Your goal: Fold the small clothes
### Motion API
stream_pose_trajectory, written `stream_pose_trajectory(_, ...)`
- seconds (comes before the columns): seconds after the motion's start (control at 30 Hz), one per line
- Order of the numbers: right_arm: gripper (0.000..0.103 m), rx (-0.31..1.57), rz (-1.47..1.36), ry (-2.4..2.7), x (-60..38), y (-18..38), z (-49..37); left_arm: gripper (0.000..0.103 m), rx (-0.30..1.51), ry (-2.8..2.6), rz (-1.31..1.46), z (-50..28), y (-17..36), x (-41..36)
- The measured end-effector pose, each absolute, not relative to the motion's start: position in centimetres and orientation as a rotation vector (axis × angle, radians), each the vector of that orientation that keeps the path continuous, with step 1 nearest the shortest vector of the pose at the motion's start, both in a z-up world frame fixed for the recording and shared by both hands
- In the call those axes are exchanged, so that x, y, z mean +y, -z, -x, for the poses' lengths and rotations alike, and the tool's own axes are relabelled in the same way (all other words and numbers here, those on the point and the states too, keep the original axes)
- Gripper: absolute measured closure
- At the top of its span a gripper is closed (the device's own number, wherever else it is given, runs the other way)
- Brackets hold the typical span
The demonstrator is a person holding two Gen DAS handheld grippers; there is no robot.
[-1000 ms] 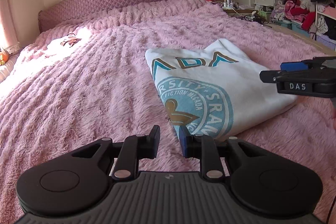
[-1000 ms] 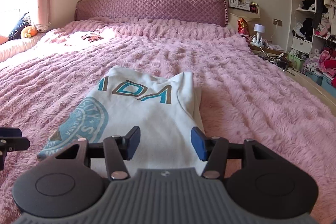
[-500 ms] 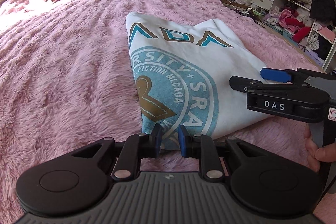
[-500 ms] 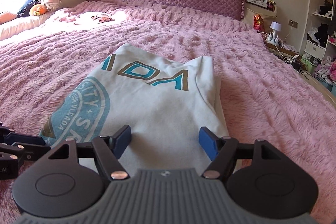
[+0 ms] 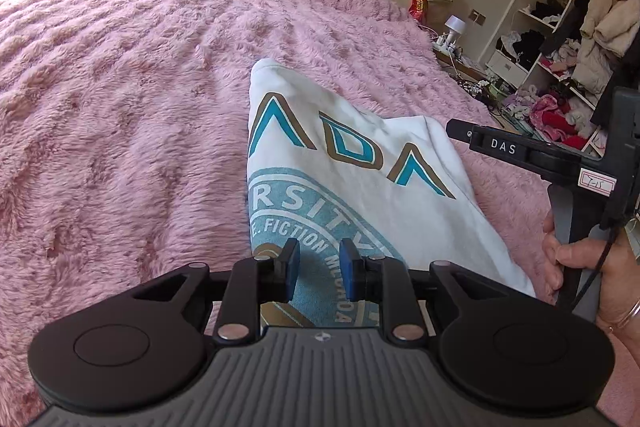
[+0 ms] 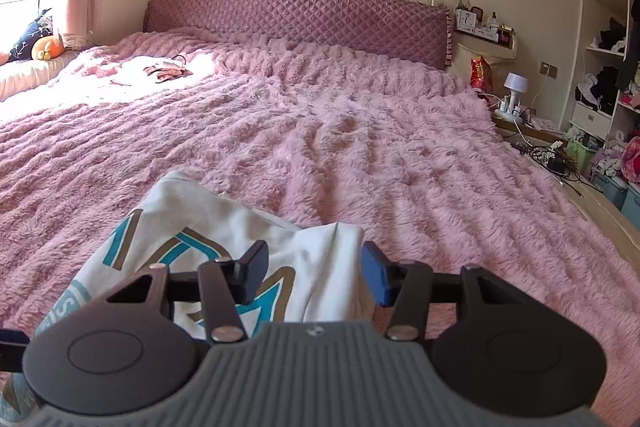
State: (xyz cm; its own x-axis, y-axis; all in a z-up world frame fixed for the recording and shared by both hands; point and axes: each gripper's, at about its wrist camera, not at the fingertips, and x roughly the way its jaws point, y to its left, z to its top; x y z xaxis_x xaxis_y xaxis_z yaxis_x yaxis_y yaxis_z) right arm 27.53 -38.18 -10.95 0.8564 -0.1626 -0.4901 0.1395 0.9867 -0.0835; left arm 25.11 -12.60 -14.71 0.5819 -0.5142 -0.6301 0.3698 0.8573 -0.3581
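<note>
A folded white shirt (image 5: 360,179) with teal and gold lettering and a round teal print lies on the pink fuzzy bedspread (image 5: 120,107). Its near end is raised off the bed and slopes up toward both grippers. My left gripper (image 5: 319,269) has its jaws a small way apart with the near left part of the shirt between them. My right gripper (image 6: 314,273) is open wide with the shirt's (image 6: 240,235) near right edge between its fingers. The right gripper also shows in the left wrist view (image 5: 520,151), held by a hand.
A quilted purple headboard (image 6: 300,19) is at the far end. A small garment (image 6: 166,69) lies in sunlight far left. A bedside shelf and lamp (image 6: 514,87) and open wardrobe shelves with clothes (image 5: 568,67) stand to the right of the bed.
Both grippers moved forward over the shirt's near edge. The near end of the shirt has risen off the bed, and the far part has bunched up. The left jaws stand slightly wider.
</note>
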Motion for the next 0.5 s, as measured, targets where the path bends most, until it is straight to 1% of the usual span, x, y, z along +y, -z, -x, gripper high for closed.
stream_pose_trajectory(0.13, 0.056, 0.611, -0.034, 0.198, -40.6, 12.3, -31.5, 0.078, 0.803, 0.510, 0.191, -25.9, 15.3, -12.9)
stream_pose_trajectory(0.3, 0.057, 0.673, -0.110, 0.201, -42.3, 14.6, -33.7, 0.077, 0.804, 0.518, 0.167, -26.4, 15.7, -13.3)
stream_pose_trajectory(0.33, 0.061, 0.679, -0.122, 0.196, -42.4, 14.9, -33.8, 0.076, 0.803, 0.518, 0.164, -26.4, 15.8, -13.4)
stream_pose_trajectory(0.37, 0.075, 0.685, -0.129, 0.185, -42.4, 15.2, -33.9, 0.076, 0.803, 0.519, 0.165, -26.4, 15.8, -13.4)
stream_pose_trajectory(0.4, 0.081, 0.696, -0.135, 0.161, -42.4, 15.4, -34.2, 0.076, 0.804, 0.519, 0.164, -26.4, 15.9, -13.5)
stream_pose_trajectory(0.43, 0.082, 0.698, -0.118, 0.164, -42.1, 15.4, -34.3, 0.075, 0.804, 0.517, 0.161, -26.5, 16.0, -13.6)
stream_pose_trajectory(0.47, 0.088, 0.690, -0.091, 0.164, -41.7, 15.4, -34.3, 0.075, 0.803, 0.515, 0.157, -26.4, 16.1, -13.7)
stream_pose_trajectory(0.5, 0.092, 0.680, -0.062, 0.172, -41.3, 15.3, -34.4, 0.075, 0.801, 0.514, 0.154, -26.4, 16.2, -13.8)
